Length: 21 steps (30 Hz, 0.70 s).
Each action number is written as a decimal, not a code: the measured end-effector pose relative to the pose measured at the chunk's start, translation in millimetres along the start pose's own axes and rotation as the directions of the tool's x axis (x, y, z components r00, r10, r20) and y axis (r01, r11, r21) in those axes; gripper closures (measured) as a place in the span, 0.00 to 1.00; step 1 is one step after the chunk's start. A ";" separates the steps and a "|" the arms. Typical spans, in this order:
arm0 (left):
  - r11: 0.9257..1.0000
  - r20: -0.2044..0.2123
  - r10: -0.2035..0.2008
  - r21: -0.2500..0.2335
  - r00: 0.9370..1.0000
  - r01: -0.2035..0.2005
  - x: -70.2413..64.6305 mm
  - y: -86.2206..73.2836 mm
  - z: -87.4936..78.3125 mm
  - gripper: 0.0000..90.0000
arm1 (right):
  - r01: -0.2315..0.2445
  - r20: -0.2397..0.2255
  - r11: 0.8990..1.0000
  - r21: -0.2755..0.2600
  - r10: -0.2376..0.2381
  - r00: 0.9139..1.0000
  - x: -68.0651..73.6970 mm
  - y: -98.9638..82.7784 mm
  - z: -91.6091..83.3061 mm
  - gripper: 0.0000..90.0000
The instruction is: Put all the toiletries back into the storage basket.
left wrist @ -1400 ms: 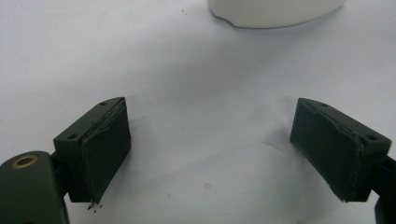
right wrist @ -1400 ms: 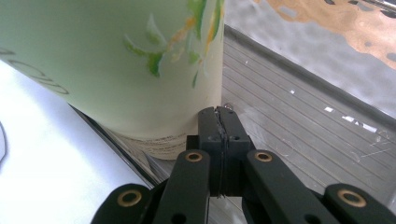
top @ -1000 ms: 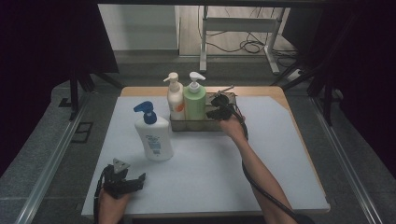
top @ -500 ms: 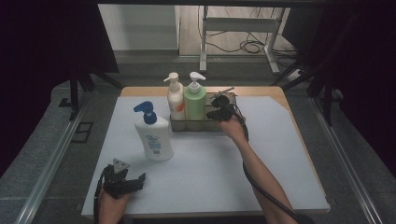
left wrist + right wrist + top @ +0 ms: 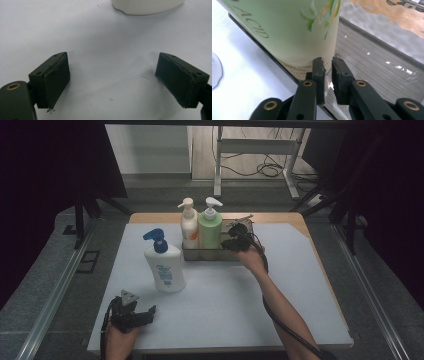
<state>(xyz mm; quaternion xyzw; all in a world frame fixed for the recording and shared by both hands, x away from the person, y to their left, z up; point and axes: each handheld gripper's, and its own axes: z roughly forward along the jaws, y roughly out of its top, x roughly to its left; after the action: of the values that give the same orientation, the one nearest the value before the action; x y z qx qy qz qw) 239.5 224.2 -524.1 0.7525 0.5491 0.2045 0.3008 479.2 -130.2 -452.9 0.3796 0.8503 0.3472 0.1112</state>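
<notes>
Standing in a metal tray (image 5: 235,255) at the worktop's (image 5: 300,285) twelve o'clock, the pale green pump bottle (image 5: 210,227) carries leaf artwork. Just right, the right hand-held gripper (image 5: 328,62) has been parting slightly around the tray's near wall; the left hand-held gripper (image 5: 112,82) is spread.

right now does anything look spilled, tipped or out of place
Nothing stands out: the green pump bottle and cream pump bottle stand upright in the metal tray, and the white blue-pump bottle stands upright on the mat.
</notes>
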 end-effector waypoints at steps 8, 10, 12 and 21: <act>1.000 0.001 -0.002 -0.001 1.000 0.002 -0.1 0.0 0.1 0.13 | 0.002 0.010 0.999 -0.041 -0.002 1.000 1.7 -1.1 -9.9 0.69; 1.000 0.000 -0.002 -0.002 1.000 0.002 -0.2 0.0 0.1 0.13 | 0.004 0.014 0.999 -0.050 -0.003 1.000 1.9 -1.2 -12.1 0.65; 1.000 0.000 0.000 0.000 1.000 0.000 0.0 0.0 0.0 0.13 | 0.001 0.014 0.998 -0.061 0.000 1.000 1.6 -1.5 -15.1 0.63; 1.000 0.000 0.000 0.000 1.000 0.000 0.0 0.0 0.1 0.13 | 0.026 0.004 0.996 -0.080 -0.026 1.000 3.6 -5.8 -28.8 0.52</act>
<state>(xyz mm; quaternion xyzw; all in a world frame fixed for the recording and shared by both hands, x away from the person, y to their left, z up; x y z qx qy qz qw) 239.6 224.2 -524.1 0.7524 0.5490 0.2045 0.3010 460.4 -144.9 -435.4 0.3641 0.8404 0.3792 0.1320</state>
